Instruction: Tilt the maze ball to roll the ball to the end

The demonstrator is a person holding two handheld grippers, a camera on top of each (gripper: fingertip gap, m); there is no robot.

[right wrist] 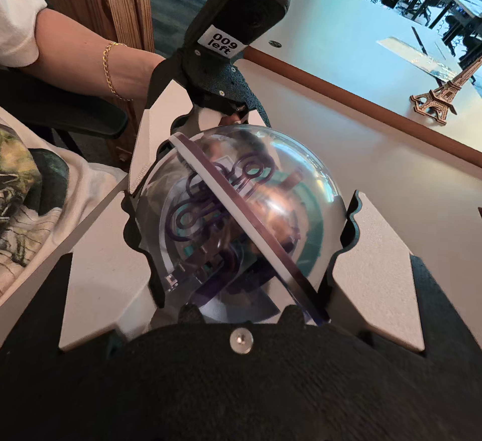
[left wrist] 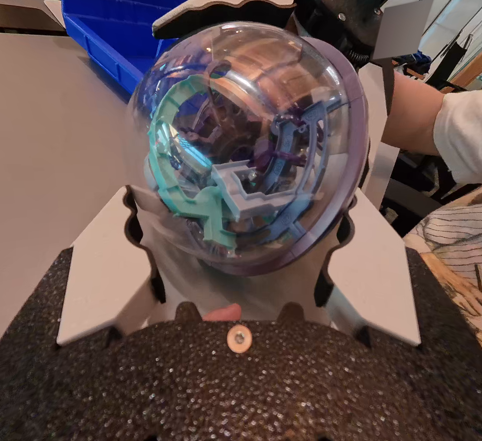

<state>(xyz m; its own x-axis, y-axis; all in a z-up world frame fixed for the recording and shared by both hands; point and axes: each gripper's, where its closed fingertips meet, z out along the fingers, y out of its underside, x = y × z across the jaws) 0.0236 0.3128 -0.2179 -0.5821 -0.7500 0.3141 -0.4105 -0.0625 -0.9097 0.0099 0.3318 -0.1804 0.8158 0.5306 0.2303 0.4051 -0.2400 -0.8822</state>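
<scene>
Pale tabletop (right wrist: 365, 167): maze ball (left wrist: 247, 146) held above it by both tools.
Left gripper (left wrist: 240, 232) and right gripper (right wrist: 242, 240) clamp opposite sides; purple seam band (right wrist: 247, 219) runs diagonally between them; inner ball's position cannot be told.

A pale, smooth table (left wrist: 52, 128) is seen under the scene, with a brown edge band shown along its far side in the right wrist view (right wrist: 339, 94). A blue plastic bin (left wrist: 104, 24) is set on it toward the far left. Beyond a gap, a second pale table (right wrist: 352, 24) is seen, on which a small brown tower model (right wrist: 443, 94) stands upright near the edge, with a flat sheet (right wrist: 417, 55) laid behind it.
</scene>
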